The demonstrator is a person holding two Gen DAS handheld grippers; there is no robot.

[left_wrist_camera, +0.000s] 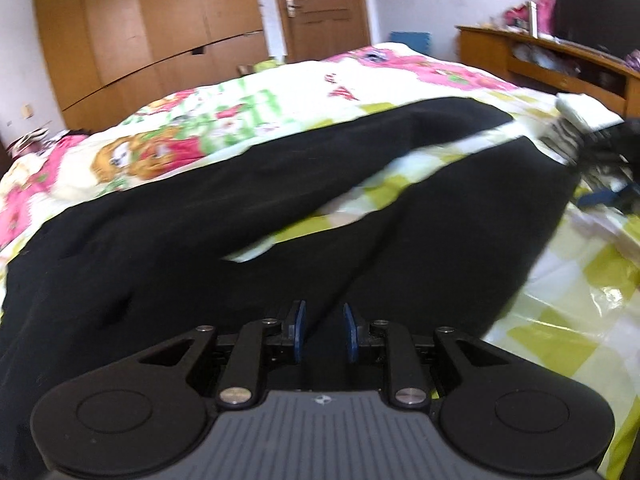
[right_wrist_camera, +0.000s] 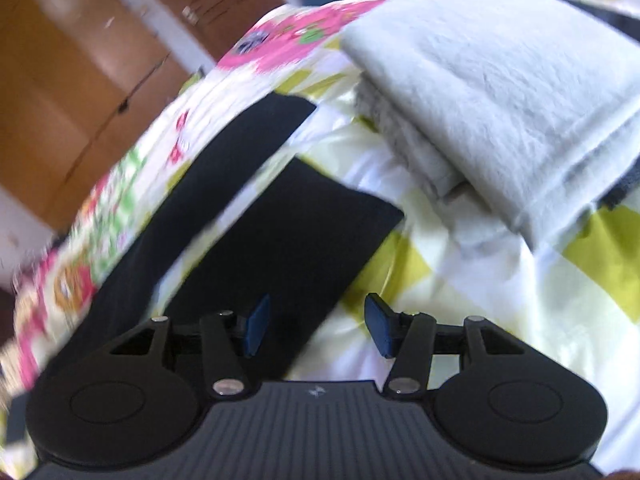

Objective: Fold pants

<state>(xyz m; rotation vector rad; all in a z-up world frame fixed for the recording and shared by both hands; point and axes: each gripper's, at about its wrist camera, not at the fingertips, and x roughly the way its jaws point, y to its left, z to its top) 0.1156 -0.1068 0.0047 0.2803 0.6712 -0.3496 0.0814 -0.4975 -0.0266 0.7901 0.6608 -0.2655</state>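
Note:
Black pants [left_wrist_camera: 200, 216] lie spread flat on the bed with their two legs apart in a V. In the left wrist view my left gripper [left_wrist_camera: 322, 318] is open and empty, just above the waist end of the pants. In the right wrist view the two leg ends [right_wrist_camera: 288, 224] point toward the far side. My right gripper [right_wrist_camera: 320, 312] is open and empty, over the cuff end of the nearer leg. The other gripper [left_wrist_camera: 600, 148] shows blurred at the right edge of the left wrist view.
The bed has a flowered and yellow-checked cover [left_wrist_camera: 248, 104]. A folded pale grey cloth stack [right_wrist_camera: 500, 92] lies on the bed close beyond the leg ends. A wooden wardrobe [left_wrist_camera: 140, 28], a door [left_wrist_camera: 320, 4] and a low wooden cabinet [left_wrist_camera: 560, 64] stand around the bed.

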